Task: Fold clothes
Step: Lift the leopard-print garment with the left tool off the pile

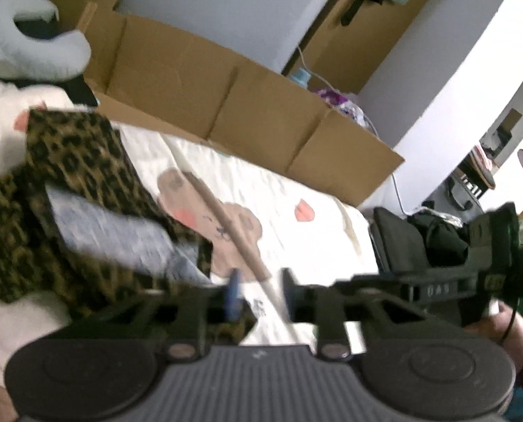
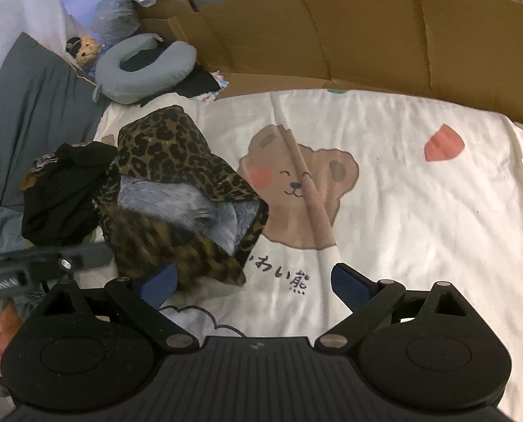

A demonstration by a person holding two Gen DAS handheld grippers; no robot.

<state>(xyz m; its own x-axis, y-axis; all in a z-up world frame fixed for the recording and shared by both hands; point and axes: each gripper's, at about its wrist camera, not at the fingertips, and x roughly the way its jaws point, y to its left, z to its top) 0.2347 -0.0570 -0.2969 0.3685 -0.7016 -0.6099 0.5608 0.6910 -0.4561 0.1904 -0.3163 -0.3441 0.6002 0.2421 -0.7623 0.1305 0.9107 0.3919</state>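
Observation:
A leopard-print garment (image 1: 78, 161) (image 2: 170, 154) lies in a loose folded bundle on the bed, its blue-grey lining (image 1: 120, 235) (image 2: 177, 204) showing. My left gripper (image 1: 261, 295) hovers at the bundle's near right corner. It is open, with only the sheet showing between its fingers. My right gripper (image 2: 256, 283) stands wide open over the sheet. Its left pad (image 2: 159, 285) sits right beside the bundle's lower edge, and nothing is between the pads. The garment's near edge is blurred.
The cream bear-print sheet (image 2: 402, 211) (image 1: 296, 183) covers the bed. A long cardboard box (image 2: 367, 28) (image 1: 226, 98) lines its far edge. A black garment (image 2: 68, 193), a grey neck pillow (image 2: 145, 66) and a dark grey pillow (image 2: 25, 112) lie left of the bundle.

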